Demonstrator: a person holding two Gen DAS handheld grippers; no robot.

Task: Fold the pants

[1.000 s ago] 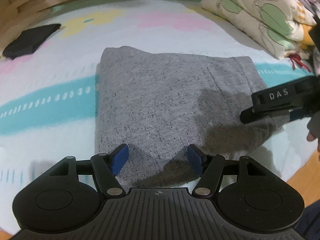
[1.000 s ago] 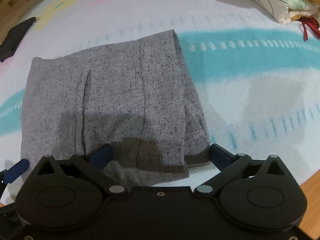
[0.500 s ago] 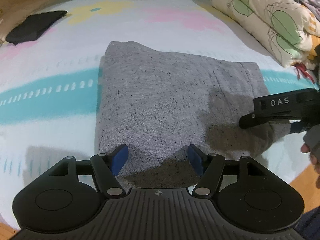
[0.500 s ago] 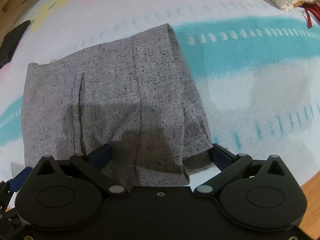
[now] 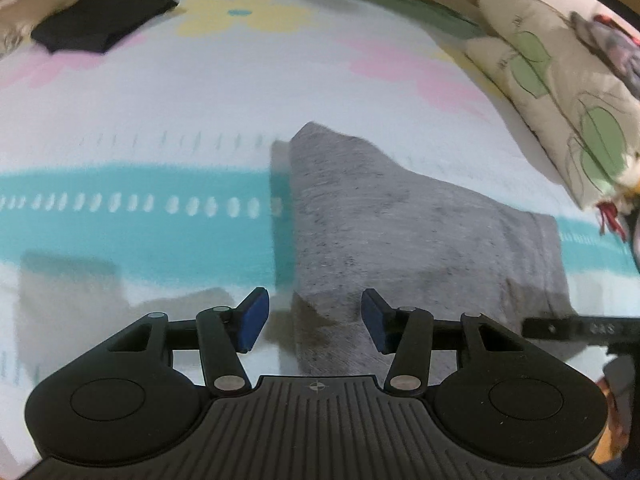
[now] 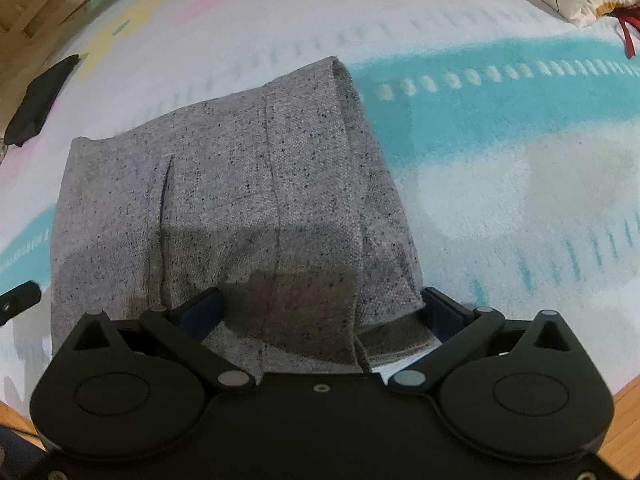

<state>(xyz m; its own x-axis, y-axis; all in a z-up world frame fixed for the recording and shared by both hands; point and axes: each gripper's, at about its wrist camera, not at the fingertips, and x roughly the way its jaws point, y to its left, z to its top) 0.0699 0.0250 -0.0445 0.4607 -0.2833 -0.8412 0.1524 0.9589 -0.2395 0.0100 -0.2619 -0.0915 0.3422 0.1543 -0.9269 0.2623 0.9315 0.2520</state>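
The grey speckled pants [image 5: 400,232] lie folded into a compact rectangle on the bedsheet [image 5: 120,120]. My left gripper [image 5: 315,320] hangs over their near left corner. Its jaws are closing, with the corner of cloth between the blue pads [image 5: 256,320] and a gap still at the left pad. My right gripper [image 6: 320,312] stands open wide over the pants' [image 6: 240,184] near right edge, where the layered hem shows. The right gripper's finger [image 5: 580,326] shows at the right of the left wrist view. The picture there is blurred.
A black folded cloth [image 5: 100,20] lies at the far left of the bed. Floral bedding [image 5: 560,100] is piled at the far right. The sheet's teal stripe [image 6: 500,96] runs under the pants. Wooden floor [image 6: 628,404] shows past the bed's near edge.
My left gripper has slid left along the pants' near edge to the left corner, and its jaws have narrowed. The right gripper has stayed over the right edge.
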